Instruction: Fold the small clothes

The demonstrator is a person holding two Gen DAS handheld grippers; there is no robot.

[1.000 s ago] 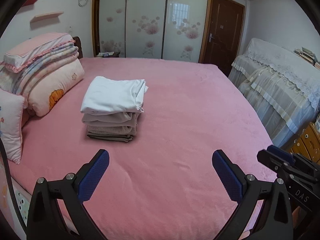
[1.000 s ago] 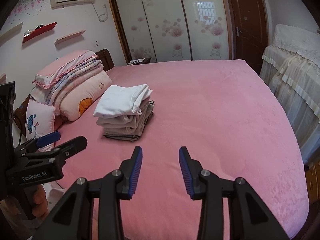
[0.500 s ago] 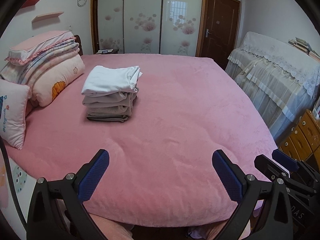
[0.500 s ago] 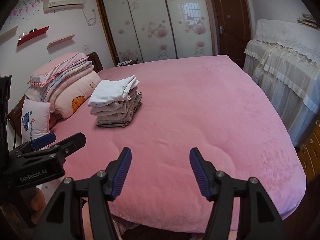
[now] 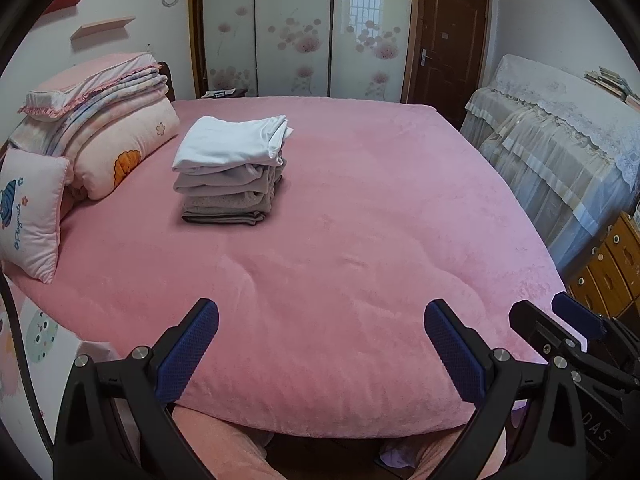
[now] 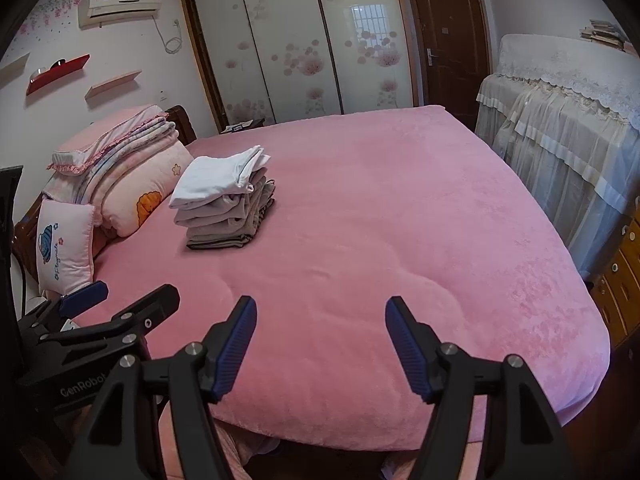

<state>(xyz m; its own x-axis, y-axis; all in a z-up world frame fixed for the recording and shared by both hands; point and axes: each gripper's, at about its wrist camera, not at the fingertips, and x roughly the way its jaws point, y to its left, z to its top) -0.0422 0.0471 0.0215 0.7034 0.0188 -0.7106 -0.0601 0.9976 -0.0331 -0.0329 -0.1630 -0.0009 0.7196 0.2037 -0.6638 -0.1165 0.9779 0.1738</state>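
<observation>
A neat stack of folded clothes (image 5: pixel 232 172) (image 6: pixel 224 204), white piece on top and grey ones under it, rests on the pink bed (image 5: pixel 360 220) (image 6: pixel 380 220) towards the left. My left gripper (image 5: pixel 320 344) hangs open over the bed's near edge, nothing between its blue pads. My right gripper (image 6: pixel 320 340) is at the same edge to its right, its jaws opening wider with nothing between them. Both are well short of the stack. In the left wrist view the right gripper (image 5: pixel 568 332) shows at the right edge; in the right wrist view the left gripper (image 6: pixel 100 304) shows at the lower left.
Folded quilts and pillows (image 5: pixel 100 136) pile up at the bed's left end, with a small cushion (image 5: pixel 28 216) in front. A lace-covered cabinet (image 5: pixel 560 140) and wooden drawers (image 5: pixel 608 268) stand at the right. Wardrobe doors (image 5: pixel 300 32) and a brown door (image 5: pixel 452 40) are behind.
Both grippers have drawn back from the stack to the bed's near edge, so the stack looks farther away. The right gripper's jaws have spread wider. The left stays wide open.
</observation>
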